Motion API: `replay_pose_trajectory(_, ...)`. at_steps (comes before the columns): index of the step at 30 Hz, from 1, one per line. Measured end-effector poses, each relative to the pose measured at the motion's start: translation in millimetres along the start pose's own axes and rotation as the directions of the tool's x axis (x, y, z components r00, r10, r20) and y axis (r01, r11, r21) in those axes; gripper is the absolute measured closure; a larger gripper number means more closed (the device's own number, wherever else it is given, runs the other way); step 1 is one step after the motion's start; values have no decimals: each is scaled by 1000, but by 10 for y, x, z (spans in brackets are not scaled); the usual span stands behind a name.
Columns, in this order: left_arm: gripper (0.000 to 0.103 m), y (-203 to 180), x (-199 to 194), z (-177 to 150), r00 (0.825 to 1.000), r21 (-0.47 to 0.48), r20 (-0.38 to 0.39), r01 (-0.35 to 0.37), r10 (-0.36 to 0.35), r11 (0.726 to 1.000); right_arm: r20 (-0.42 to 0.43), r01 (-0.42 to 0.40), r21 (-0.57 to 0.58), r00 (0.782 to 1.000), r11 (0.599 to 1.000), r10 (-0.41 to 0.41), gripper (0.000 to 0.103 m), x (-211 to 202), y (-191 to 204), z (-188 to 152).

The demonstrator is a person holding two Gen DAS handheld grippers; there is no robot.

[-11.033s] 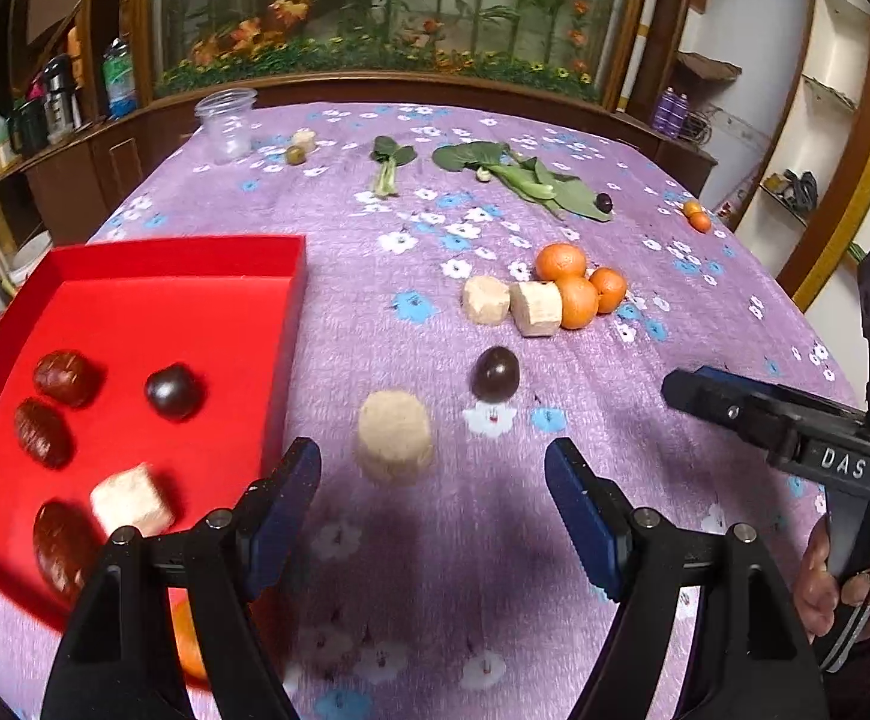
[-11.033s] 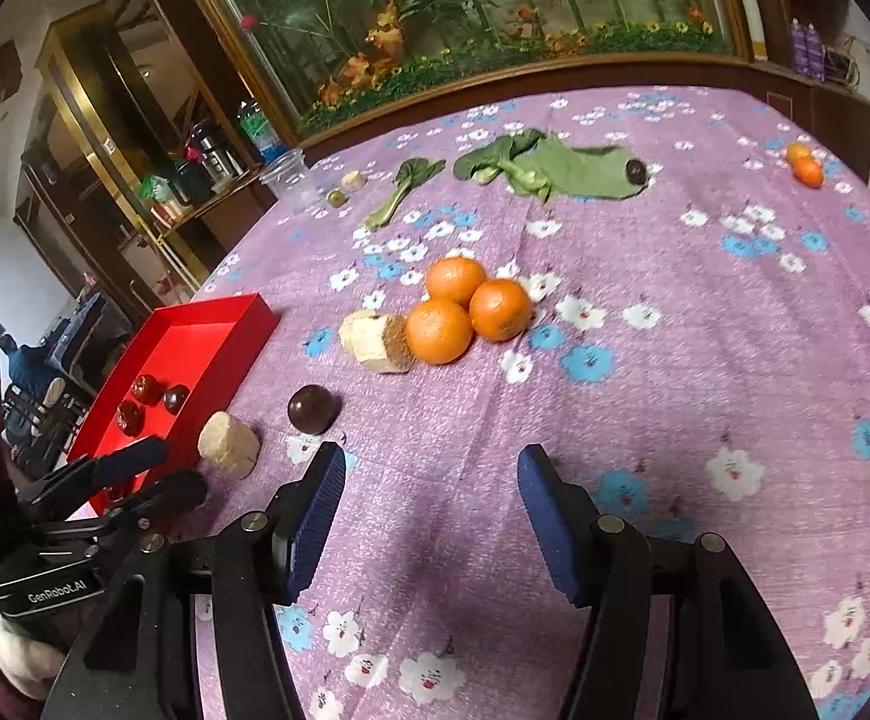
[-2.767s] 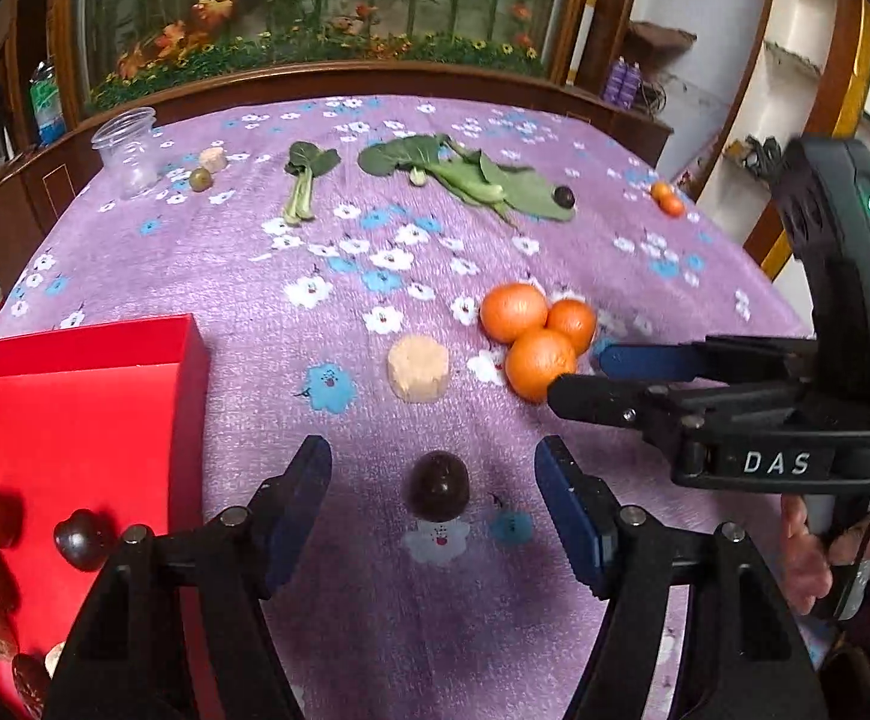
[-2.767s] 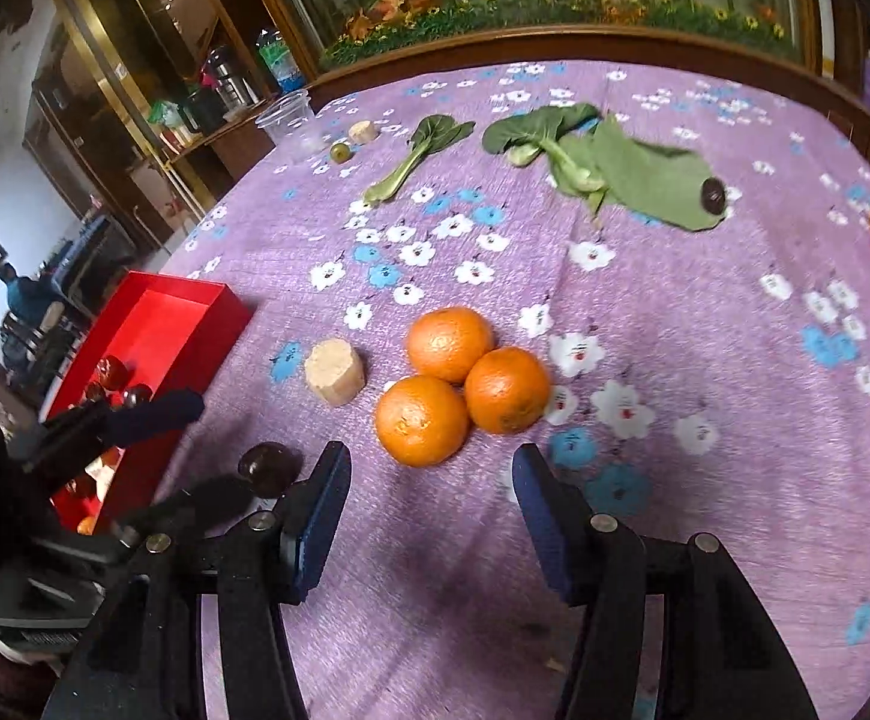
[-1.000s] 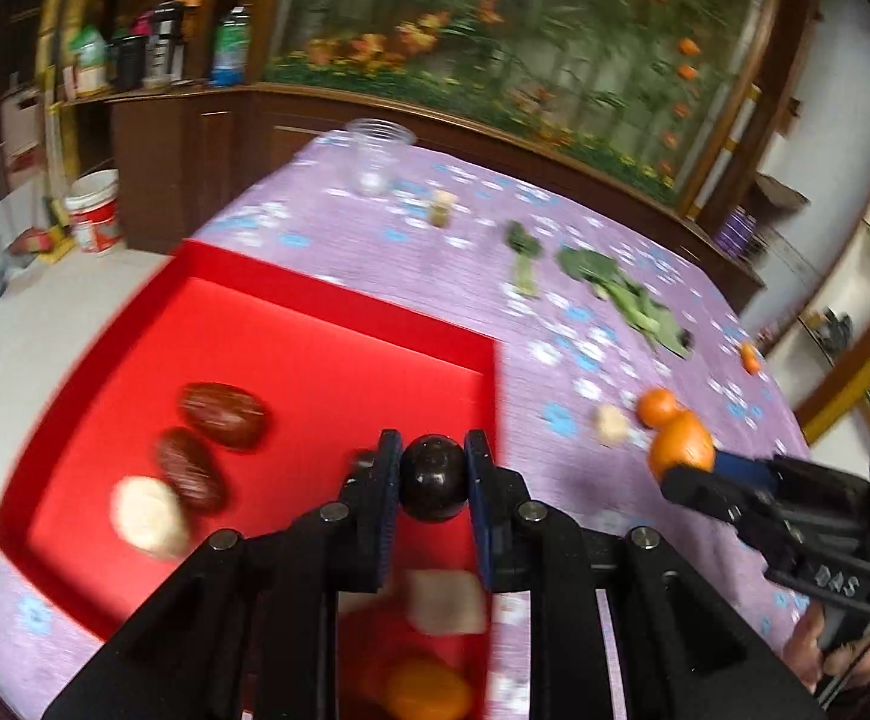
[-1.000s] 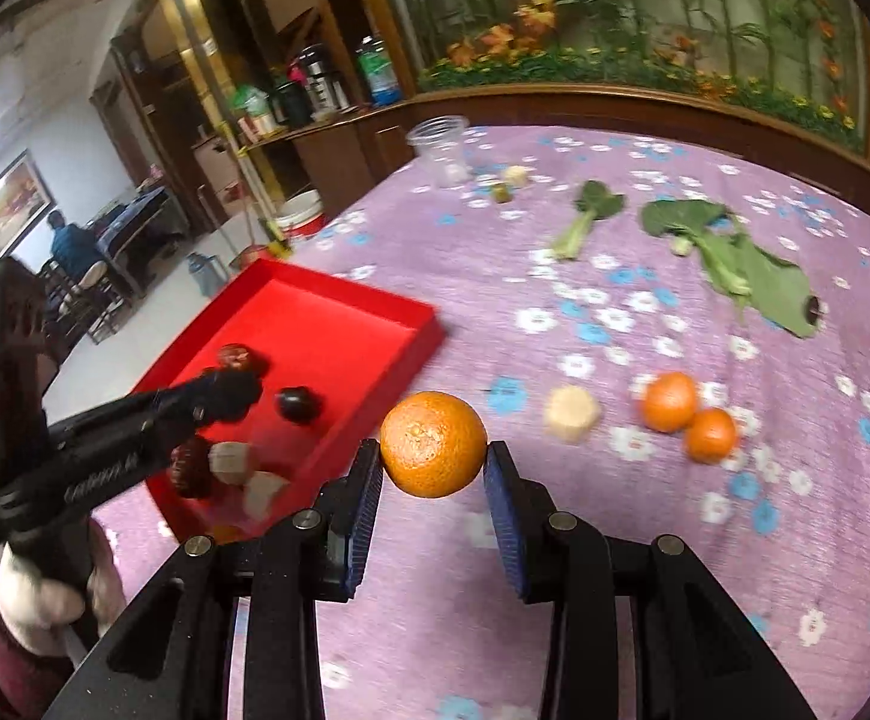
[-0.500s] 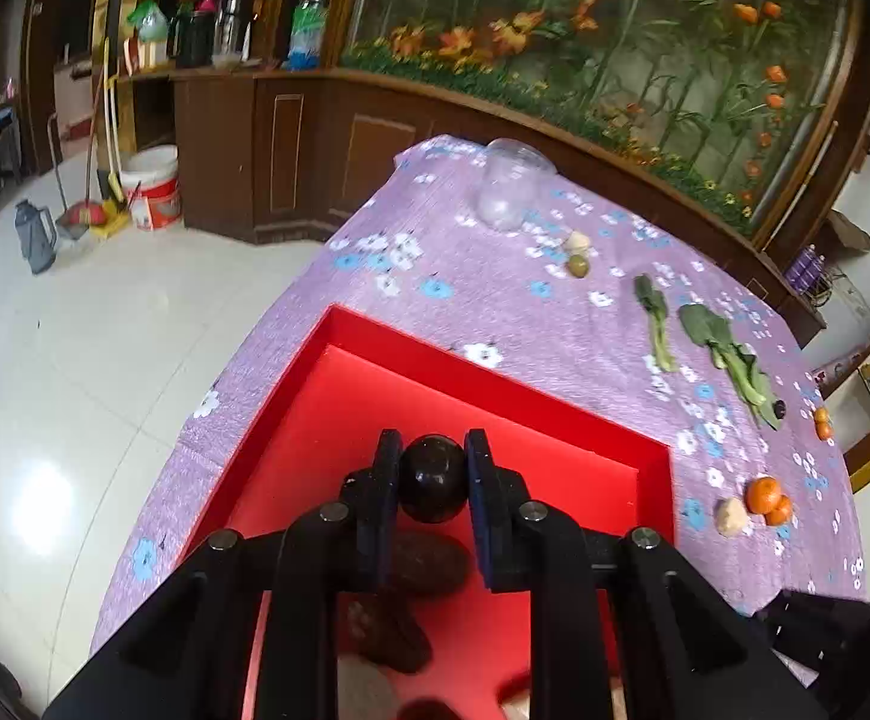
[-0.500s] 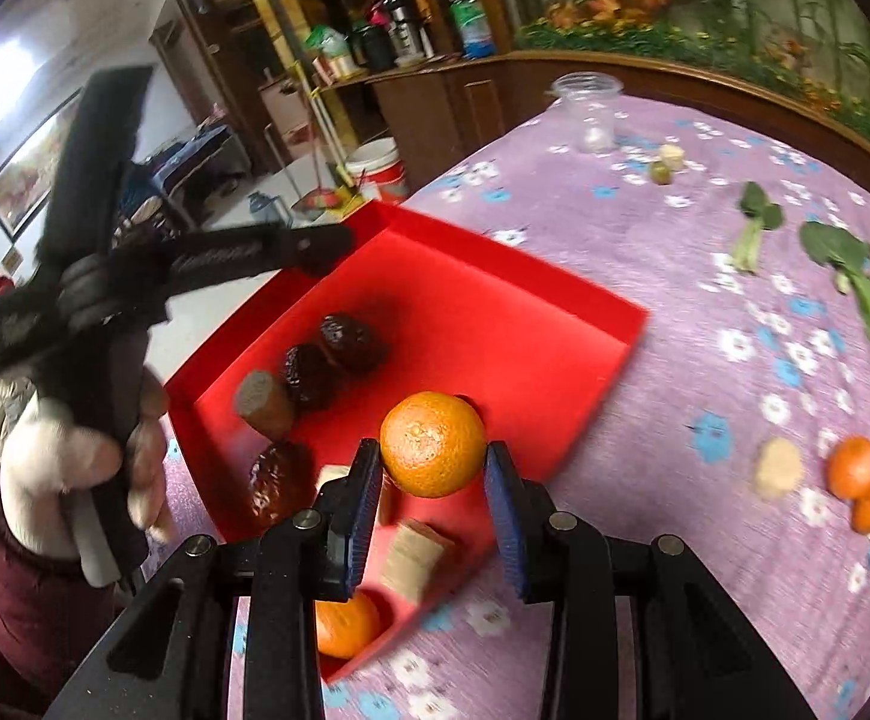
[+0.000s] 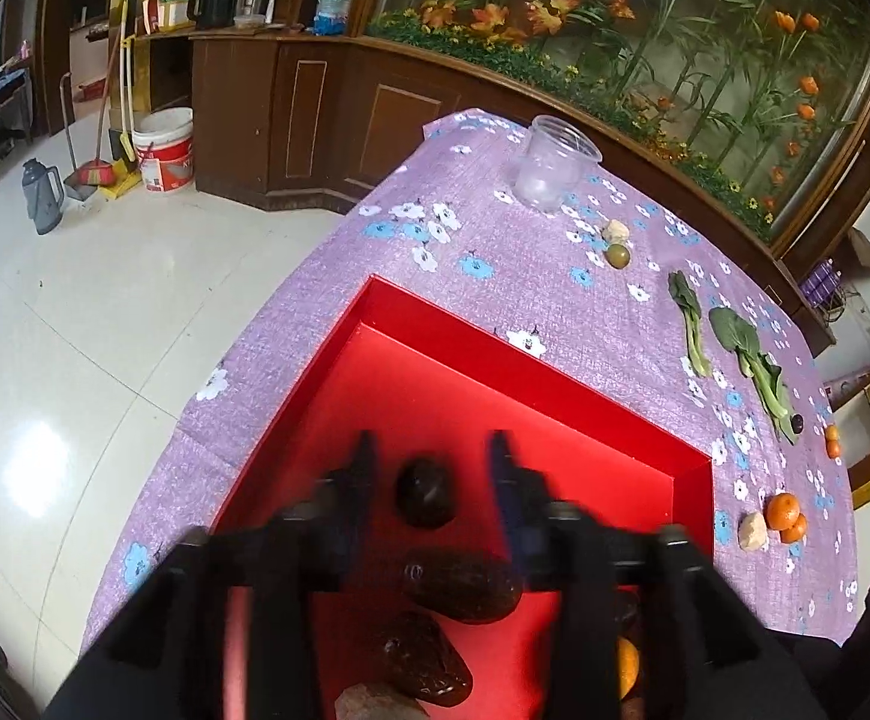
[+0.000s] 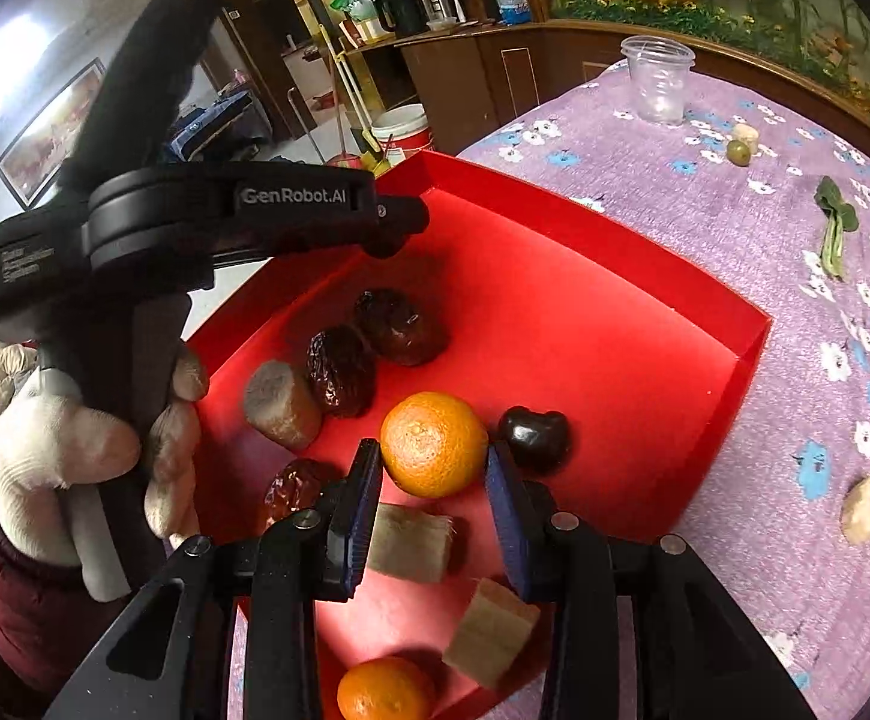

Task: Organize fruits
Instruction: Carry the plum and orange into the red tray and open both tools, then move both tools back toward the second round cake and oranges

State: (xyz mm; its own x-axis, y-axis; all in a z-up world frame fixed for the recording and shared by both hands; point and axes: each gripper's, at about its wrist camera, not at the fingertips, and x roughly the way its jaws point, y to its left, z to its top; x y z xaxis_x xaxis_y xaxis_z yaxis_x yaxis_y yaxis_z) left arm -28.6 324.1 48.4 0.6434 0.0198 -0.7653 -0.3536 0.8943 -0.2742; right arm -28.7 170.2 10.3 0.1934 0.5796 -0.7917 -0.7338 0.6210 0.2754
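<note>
A red tray [image 9: 495, 372] sits at the left end of the purple flowered tablecloth. Over the tray, my left gripper [image 9: 432, 462] is blurred and its jaws are opening. A dark round fruit [image 9: 426, 492] lies between them with a gap on each side. The right wrist view shows my right gripper [image 10: 433, 468] shut on an orange [image 10: 433, 444], low over the tray [image 10: 615, 300]. My left gripper [image 10: 399, 222] reaches in from the left there, held by a gloved hand [image 10: 63, 450].
In the tray lie brown dates [image 10: 339, 369], beige chunks [image 10: 282, 405], another orange [image 10: 384, 690] and a dark fruit [image 10: 534, 432]. On the cloth are a plastic cup [image 9: 558, 162], leafy greens [image 9: 747, 354], two oranges [image 9: 786, 513] and a beige lump [image 9: 753, 531]. The table edge and floor lie left.
The left jaws have parted and the dark fruit is out of their grip. Both grippers have swung left over the tray, and the right one has sunk with its orange.
</note>
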Motion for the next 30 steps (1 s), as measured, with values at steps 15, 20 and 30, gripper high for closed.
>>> replay_pose_trajectory(15,27,-261,-440,-187,994,52,99,-56,51,997,79,6,29,997,1000,-8,50,-250,-1,-53)
replay_pose_trajectory(20,27,-429,-677,-385,988,56,142,-70,62,996,122,35,52,992,998,-41,43,-479,-32,-187)
replay_pose_trajectory(30,27,-992,-1209,-833,951,153,281,-176,129,972,240,86,230,960,969,-142,38,-1012,-349,-747)
